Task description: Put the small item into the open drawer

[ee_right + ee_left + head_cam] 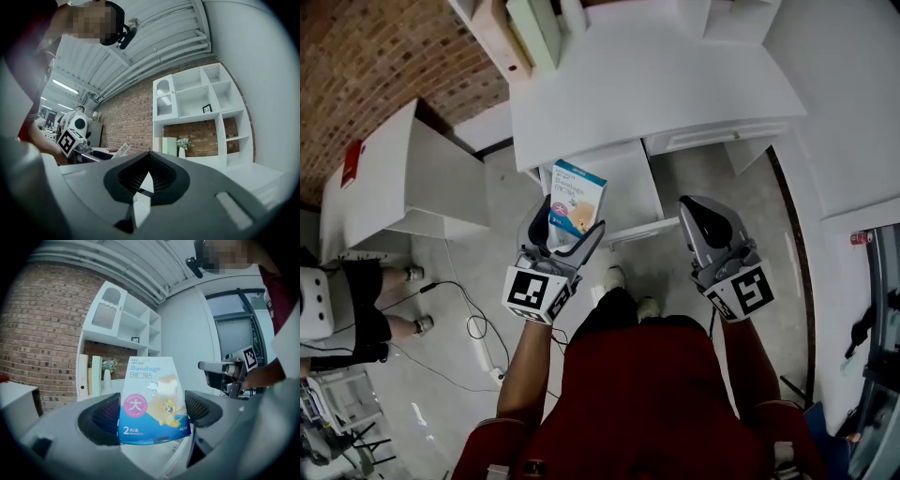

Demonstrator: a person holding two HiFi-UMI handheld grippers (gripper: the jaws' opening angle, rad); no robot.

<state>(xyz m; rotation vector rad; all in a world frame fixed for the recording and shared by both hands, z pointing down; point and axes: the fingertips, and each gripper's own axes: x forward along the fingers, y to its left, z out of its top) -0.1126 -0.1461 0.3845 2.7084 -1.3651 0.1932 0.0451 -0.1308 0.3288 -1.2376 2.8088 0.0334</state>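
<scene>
A small blue and white bandage box (576, 198) (153, 401) is held upright between the jaws of my left gripper (567, 225) (152, 416), which is shut on it. In the head view the box hangs above the open white drawer (628, 192) that sticks out from under the white desk (647, 80). My right gripper (710, 223) (147, 180) is to the right of the drawer, its jaws closed together with nothing between them. The left gripper view shows the right gripper (229, 373) off to the right.
A white cabinet (403, 178) stands to the left, with a brick wall (375, 56) behind. White shelves (201, 112) hold books and a vase. A cable (469, 323) lies on the floor near my feet. Another person's legs (366, 300) are at the far left.
</scene>
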